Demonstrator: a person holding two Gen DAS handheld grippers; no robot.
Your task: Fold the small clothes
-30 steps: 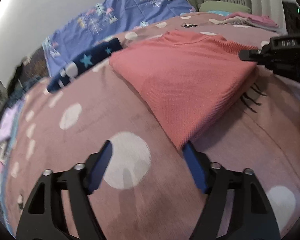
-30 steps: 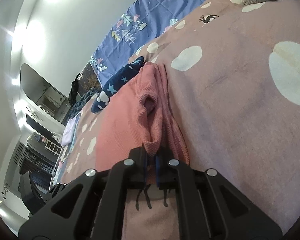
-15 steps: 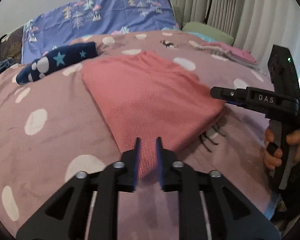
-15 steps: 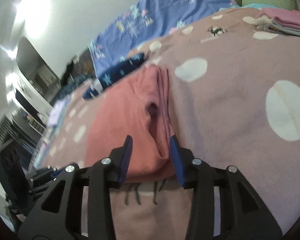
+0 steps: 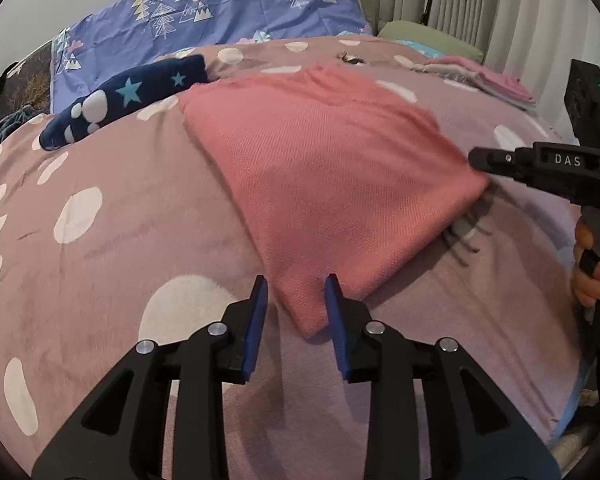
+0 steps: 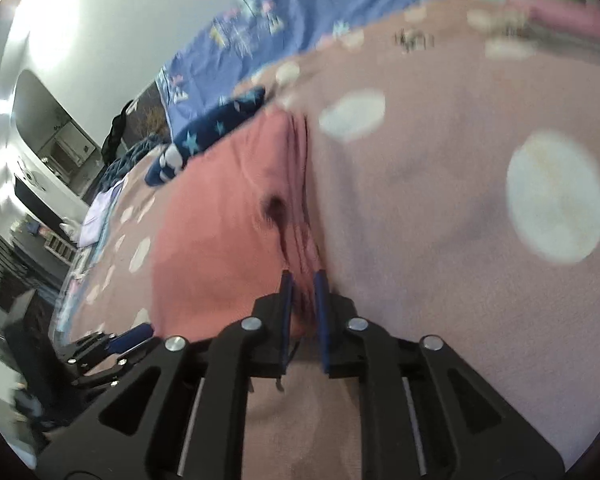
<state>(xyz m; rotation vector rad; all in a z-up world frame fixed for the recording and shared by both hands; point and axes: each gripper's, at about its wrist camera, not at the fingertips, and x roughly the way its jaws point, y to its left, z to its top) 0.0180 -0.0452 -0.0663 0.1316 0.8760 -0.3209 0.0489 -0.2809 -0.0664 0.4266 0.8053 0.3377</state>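
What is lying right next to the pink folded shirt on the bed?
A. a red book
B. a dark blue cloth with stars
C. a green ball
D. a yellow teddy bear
B. A dark blue cloth with stars lies at the far left corner of the pink folded shirt on the dotted blanket; no teddy bear, ball or book is in view.

Right claw [image 6: 301, 294] pinches the pink garment's [image 6: 216, 216] folded edge.
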